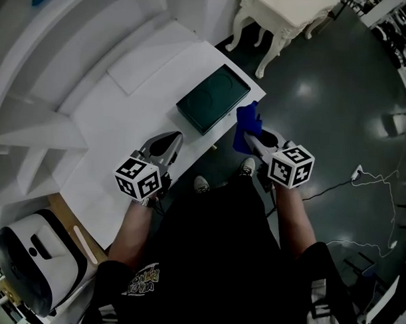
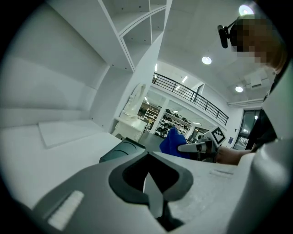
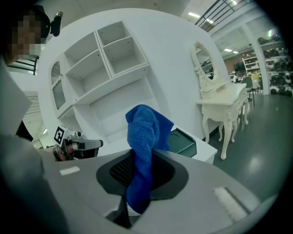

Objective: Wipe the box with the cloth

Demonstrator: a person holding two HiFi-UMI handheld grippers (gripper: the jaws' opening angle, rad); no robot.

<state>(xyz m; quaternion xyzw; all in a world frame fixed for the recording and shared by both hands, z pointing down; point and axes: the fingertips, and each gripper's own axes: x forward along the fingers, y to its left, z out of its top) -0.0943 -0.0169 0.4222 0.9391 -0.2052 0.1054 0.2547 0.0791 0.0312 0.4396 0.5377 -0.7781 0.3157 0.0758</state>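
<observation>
White counter (image 1: 125, 115) bears a dark box (image 1: 213, 98). Right tongs (image 1: 250, 137) clamp a blue cloth (image 1: 246, 118) just beside the box. Left tongs (image 1: 173, 138), closed and empty, are near it.

Shelves (image 1: 32, 131) rise behind the white bench (image 1: 118, 122); a cream carved-leg table (image 1: 288, 11) stands past its far end; cables (image 1: 372, 178), possibly power leads, trail across the dark floor (image 1: 325, 96).

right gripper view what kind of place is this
Probably a furniture showroom, not a home: an ornate cream dressing table, white display shelving, and stocked racks across a wide polished floor.
</observation>
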